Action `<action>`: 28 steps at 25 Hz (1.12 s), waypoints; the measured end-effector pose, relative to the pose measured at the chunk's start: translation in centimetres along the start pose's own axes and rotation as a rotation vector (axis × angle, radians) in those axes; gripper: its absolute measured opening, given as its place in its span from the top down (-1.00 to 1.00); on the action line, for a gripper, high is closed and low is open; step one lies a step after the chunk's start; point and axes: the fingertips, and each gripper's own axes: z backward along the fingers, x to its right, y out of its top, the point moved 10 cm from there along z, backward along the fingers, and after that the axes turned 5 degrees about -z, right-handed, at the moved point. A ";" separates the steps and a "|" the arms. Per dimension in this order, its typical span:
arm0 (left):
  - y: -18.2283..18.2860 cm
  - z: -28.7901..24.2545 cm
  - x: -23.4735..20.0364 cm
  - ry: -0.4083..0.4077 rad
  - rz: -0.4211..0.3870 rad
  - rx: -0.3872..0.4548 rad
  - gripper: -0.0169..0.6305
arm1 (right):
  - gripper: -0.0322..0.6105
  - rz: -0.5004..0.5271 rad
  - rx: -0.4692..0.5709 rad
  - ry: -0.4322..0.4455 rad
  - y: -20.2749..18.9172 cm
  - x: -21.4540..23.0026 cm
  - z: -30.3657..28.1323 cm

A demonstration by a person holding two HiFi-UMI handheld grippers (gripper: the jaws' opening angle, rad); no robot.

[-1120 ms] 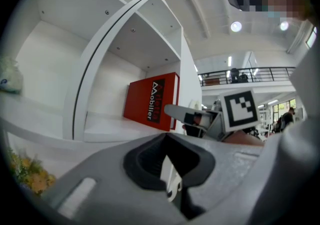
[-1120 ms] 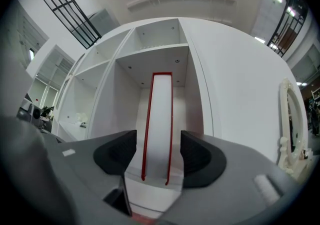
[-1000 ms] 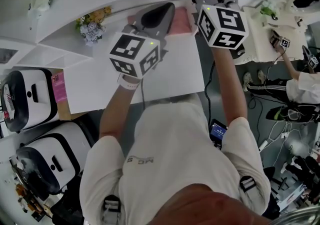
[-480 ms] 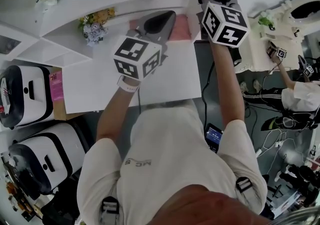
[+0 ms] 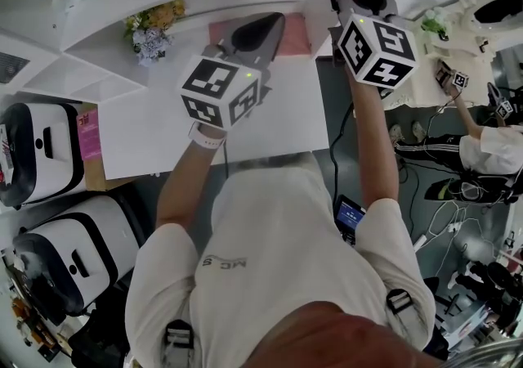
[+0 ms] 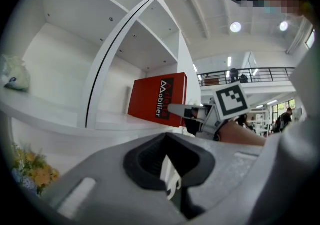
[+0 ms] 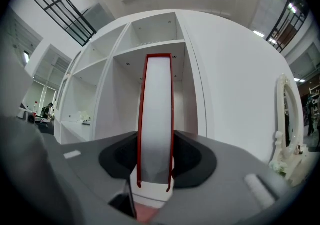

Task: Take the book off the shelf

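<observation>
1. Book (image 7: 156,119): red covers and a thick white page block. It stands upright with the page edge facing us, dead centre in the right gripper view and running up towards 12 o'clock. From the left gripper view it looks to be standing on the shelf (image 7: 129,50) board, at the open end.
2. And the right gripper (image 7: 156,159) is on it! Its jaws have just been closing with the book between them, one pad on each cover, low on the page edge.
3. We judge it a stiff, fairly weighty volume. The boards should take a firm squeeze without buckling, but the covers look smooth, so a slip is possible.
4. Held this low and by one edge, we expect it to want to tip. A hold nearer mid-height, with pads flat on both covers, would carry it more steadily.
5. Out at 11 o'clock in the head view, the left gripper (image 5: 274,21) hangs empty with its jaws together, above the white table (image 5: 278,121).
6. Flowers (image 5: 151,35) sit further round at 10 o'clock, well apart from the action.
</observation>
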 end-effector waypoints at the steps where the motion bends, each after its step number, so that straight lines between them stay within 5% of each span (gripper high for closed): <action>1: -0.1 0.1 0.2 -0.004 -0.001 0.001 0.94 | 0.37 0.000 0.002 0.002 -0.1 -0.1 0.5; 28: -3.8 -0.4 1.8 -0.065 0.040 -0.033 0.94 | 0.37 -0.023 0.128 0.075 -3.3 -1.7 12.1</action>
